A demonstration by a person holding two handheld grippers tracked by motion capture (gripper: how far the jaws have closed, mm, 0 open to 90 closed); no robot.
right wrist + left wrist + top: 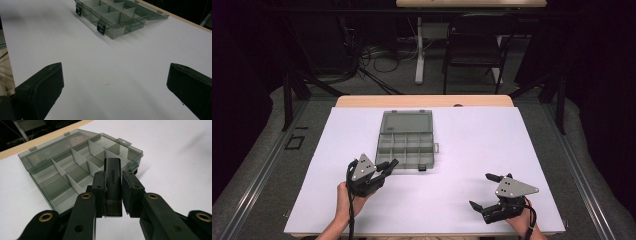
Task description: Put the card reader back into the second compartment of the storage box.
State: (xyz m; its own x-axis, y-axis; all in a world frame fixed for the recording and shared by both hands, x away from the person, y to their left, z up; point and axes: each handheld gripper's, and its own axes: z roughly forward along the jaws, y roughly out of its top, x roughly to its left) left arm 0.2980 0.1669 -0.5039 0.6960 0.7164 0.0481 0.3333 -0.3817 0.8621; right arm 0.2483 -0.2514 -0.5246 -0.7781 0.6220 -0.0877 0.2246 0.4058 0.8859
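Adapter (113,176), light, stiff and slick, sits clamped mid-body in our left gripper (113,182), organizer box (406,140) at twelve o'clock, right gripper (487,192) agape.

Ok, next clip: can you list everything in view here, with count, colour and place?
Compartment box: one, smoky grey clear plastic with white dividers, lid open flat toward the far side, on the sheet's middle.
Black UGREEN adapter: one, black oblong, clamped between the left gripper's jaws, over the box's near edge.
White sheet: one, covering the table.
Wooden table: one, light wood edge at the far side.
Folding chair: one, dark, behind the table.
Floor cables: several, dark, far left.
Left gripper: one, black, shut on the adapter, at the box's near left corner.
Right gripper: one, black, jaws wide apart, near right of the sheet.
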